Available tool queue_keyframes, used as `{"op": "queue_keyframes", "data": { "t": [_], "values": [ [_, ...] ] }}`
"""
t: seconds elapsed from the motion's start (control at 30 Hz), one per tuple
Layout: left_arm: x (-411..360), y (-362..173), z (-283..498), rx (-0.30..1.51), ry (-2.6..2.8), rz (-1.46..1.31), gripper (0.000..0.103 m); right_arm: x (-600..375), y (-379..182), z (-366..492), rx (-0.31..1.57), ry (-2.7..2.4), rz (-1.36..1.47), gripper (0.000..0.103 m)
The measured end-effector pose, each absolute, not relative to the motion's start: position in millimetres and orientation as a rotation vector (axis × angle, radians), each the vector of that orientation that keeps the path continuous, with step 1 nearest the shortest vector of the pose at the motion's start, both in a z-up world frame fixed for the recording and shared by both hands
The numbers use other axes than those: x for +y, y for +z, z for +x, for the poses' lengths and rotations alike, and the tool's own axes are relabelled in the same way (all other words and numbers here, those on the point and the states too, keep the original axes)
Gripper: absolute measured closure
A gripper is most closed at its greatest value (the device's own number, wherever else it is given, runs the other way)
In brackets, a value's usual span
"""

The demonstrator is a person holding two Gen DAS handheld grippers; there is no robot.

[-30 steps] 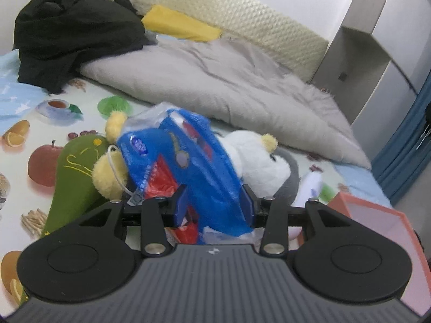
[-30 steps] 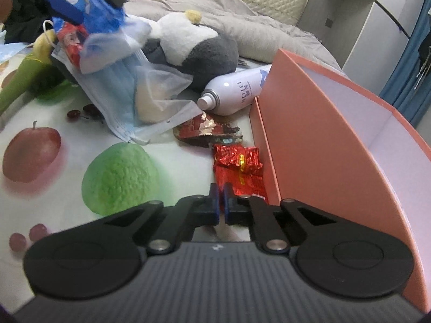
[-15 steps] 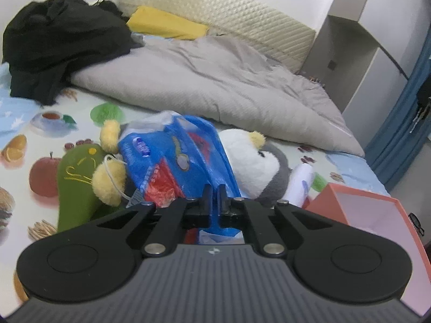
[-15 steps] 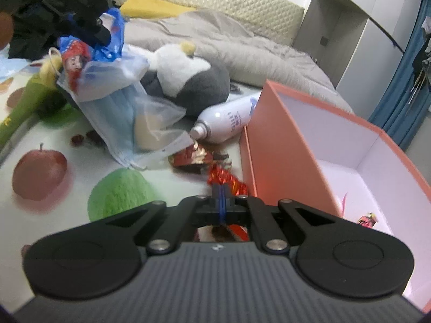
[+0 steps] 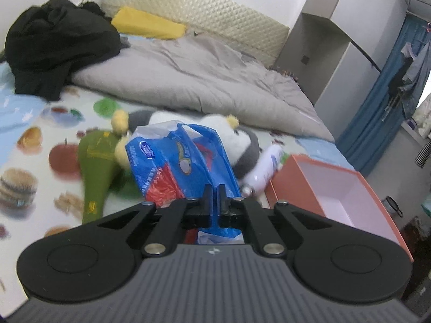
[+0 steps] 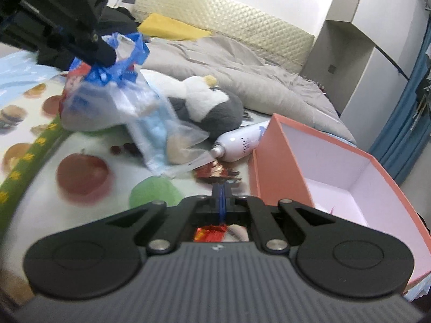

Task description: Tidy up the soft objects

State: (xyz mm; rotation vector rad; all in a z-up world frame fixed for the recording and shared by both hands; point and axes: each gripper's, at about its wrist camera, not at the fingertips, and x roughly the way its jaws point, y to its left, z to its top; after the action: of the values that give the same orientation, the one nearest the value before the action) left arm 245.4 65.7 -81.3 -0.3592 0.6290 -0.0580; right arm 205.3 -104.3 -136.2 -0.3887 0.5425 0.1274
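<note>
My left gripper (image 5: pixel 214 197) is shut on the handle of a blue plastic bag (image 5: pixel 183 164), and in the right wrist view it (image 6: pixel 106 53) holds that bag (image 6: pixel 107 91) up off the bed. From the bag, a clear pouch of pale blue masks (image 6: pixel 159 134) trails onto the sheet. My right gripper (image 6: pixel 222 191) is shut on a red foil packet (image 6: pixel 210 232) that shows under its fingers. Behind the bag lie a grey and white plush penguin (image 6: pixel 210 105) (image 5: pixel 242 140) and a green plush (image 5: pixel 97 161). An open orange box (image 6: pixel 280 156) (image 5: pixel 293 188) stands to the right.
A white spray bottle (image 6: pixel 239 142) lies against the box corner, with a torn dark red wrapper (image 6: pixel 215 173) beside it. A grey duvet (image 5: pixel 202 80), black clothes (image 5: pixel 54 53) and a yellow pillow (image 5: pixel 148 27) fill the back of the bed. Wardrobe (image 5: pixel 336 53) and blue curtain (image 5: pixel 382 102) stand right.
The left jaws closed on the blue bag and raised it off the bed. The right gripper took the red packet and rose with it. Both views now show more of the box.
</note>
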Motion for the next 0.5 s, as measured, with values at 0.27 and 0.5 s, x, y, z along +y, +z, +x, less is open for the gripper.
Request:
{"op": "queue_keyframes", "data": {
  "t": [0.27,0.5],
  "values": [
    [73.9,-127.7,205.3,0.765,-0.073,-0.370,0.100,-100.0,-149.8,171.8,0.591,0.191,-0.376,0.100],
    [84.4,-173.3,196.3,0.880,-0.075,-0.400,0.099,-112.2,-166.5,182.0,0.685,0.191,-0.225,0.068]
  ]
}}
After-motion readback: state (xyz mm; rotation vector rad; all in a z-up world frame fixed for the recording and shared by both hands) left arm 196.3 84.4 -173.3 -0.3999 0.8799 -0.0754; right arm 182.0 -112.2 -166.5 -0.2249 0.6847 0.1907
